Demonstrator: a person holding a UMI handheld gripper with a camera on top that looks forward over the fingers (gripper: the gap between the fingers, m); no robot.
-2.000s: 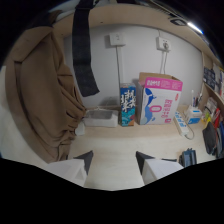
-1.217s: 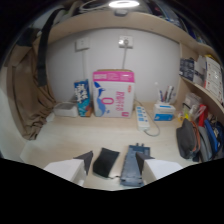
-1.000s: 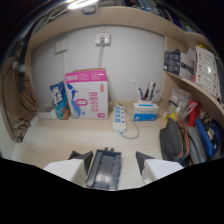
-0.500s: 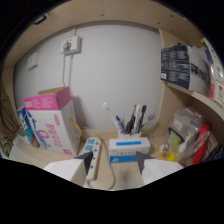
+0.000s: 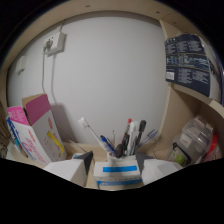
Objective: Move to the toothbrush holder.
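Closing in on the white box-shaped toothbrush holder with the blue label [image 5: 118,172], stuffed with pens and brushes, sitting on the pale tabletop [image 5: 160,150] against the white wall, right of the pink-and-white carton [image 5: 37,131]. Best to ease straight ahead, level and slow, clear of the leaning handles. Tongs [image 5: 116,172] spread wide, gripping nothing, holder standing between the tips.

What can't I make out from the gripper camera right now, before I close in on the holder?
- Toothbrush holder, gripper view: its base is cut off by the dark lower edge, between the open gripper fingers.
- Items in the holder: crowded together, too blurred to pick out a toothbrush.
- Dark box on the shelf: print too small to read.
- Pink box: its lower part is hidden.
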